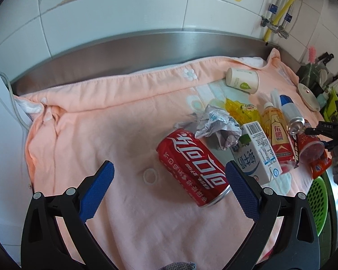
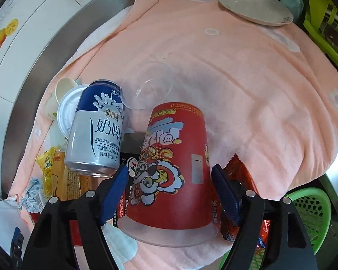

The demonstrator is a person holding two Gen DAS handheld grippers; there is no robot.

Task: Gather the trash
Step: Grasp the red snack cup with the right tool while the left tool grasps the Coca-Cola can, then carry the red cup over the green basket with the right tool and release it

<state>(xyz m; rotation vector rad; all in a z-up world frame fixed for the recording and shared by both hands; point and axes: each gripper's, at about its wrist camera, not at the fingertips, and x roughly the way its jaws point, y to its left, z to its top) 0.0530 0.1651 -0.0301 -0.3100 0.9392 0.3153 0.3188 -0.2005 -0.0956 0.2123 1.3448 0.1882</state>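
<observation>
A red cola can (image 1: 191, 164) lies on its side on the pink towel (image 1: 101, 135), between the fingers of my open left gripper (image 1: 169, 165) and nearer the right-hand pad, which does not press on it. In the right wrist view a red printed paper cup (image 2: 175, 135) lies on its side, mouth toward the camera. My right gripper (image 2: 170, 168) straddles it with both blue pads close beside its walls; the cup is not squeezed. A blue and white milk-drink can (image 2: 97, 128) lies just to the cup's left.
A milk carton (image 1: 256, 153), yellow bottle (image 1: 277, 135), crumpled wrapper (image 1: 216, 123) and white paper cup (image 1: 242, 79) lie beyond the cola can. A clear lid (image 2: 148, 85) and plate (image 2: 254, 6) lie past the red cup. A green basket (image 2: 311, 211) sits below the counter's edge.
</observation>
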